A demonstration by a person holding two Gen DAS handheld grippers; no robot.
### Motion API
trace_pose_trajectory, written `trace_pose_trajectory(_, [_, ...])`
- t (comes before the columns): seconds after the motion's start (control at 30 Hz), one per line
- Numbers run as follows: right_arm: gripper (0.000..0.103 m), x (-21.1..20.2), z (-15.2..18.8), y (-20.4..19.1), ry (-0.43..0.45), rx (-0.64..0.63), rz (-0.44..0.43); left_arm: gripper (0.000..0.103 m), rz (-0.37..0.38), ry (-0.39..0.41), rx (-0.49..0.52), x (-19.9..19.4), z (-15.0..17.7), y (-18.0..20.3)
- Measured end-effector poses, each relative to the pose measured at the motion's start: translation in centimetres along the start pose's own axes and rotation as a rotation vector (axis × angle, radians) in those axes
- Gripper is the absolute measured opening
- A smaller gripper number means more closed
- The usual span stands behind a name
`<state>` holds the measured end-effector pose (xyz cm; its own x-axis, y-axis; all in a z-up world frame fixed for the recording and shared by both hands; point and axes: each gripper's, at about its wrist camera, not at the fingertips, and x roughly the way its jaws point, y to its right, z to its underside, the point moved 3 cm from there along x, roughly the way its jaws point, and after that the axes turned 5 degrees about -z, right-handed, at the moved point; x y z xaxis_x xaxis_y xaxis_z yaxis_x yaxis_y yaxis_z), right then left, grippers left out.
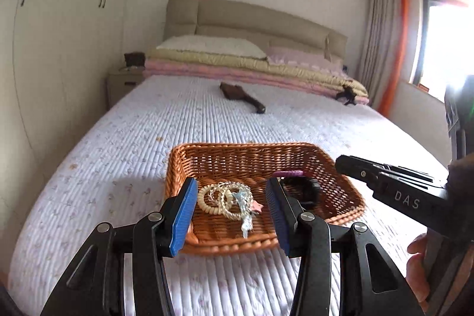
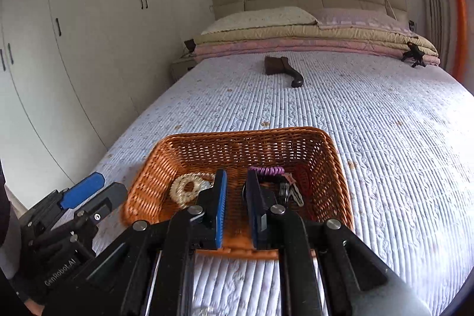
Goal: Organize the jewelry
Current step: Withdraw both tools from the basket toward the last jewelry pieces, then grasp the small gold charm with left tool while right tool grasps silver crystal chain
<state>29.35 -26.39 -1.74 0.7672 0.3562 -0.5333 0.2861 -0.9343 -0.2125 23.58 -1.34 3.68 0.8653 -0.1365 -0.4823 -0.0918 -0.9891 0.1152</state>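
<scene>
Jewelry: bead bracelets [image 1: 222, 199] lie in wicker basket [image 1: 296, 151] on bed [image 1: 118, 144]. Left gripper [image 1: 232, 216] jaws stand apart, nothing between. Right gripper [image 2: 237, 208] jaws narrowly parted, nothing clamped.

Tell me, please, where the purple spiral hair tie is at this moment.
The purple spiral hair tie lies inside the wicker basket, toward its far right part, next to the keys and to the right of the bead bracelets.
</scene>
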Motion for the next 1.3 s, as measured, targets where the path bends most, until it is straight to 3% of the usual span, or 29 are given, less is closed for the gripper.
trace_pose_trajectory(0.23, [0.015, -5.7, 3.9, -2.5, 0.058, -0.043, -0.015, 0.049, 0.07, 0.113, -0.019, -8.2, 1.5, -0.4])
trace_pose_trajectory(0.37, [0.015, -6.9, 6.7, -2.8, 0.045, -0.065, -0.034, 0.049, 0.128, 0.096, 0.002, -10.2, 4.1, -0.4])
trace_pose_trajectory(0.5, [0.015, -6.3, 9.5, -2.4, 0.006, -0.058, -0.027, 0.049, 0.1, 0.077, -0.002, -10.4, 8.1, -0.9])
trace_pose_trajectory(0.73, [0.015, -3.9, 12.9, -1.2, -0.059, -0.034, -0.003, 0.049, 0.116, -0.06, -0.036, -8.4, 12.4, -0.8])
trace_pose_trajectory(1.0, [0.015, -2.3, 14.1, -0.6, -0.127, -0.027, -0.01, 0.049, 0.132, -0.155, 0.031, -6.5, 14.4, 0.7])
trace_pose_trajectory(1.13, [0.015, -0.5, 15.0, 0.0, -0.213, -0.003, -0.043, 0.049, 0.195, -0.257, 0.054, -4.6, 15.2, 1.4])
trace_pose_trajectory(1.3, [0.015, 0.6, 15.3, 0.4, -0.255, 0.017, -0.075, 0.049, 0.237, -0.318, 0.097, -3.3, 15.8, 2.6])
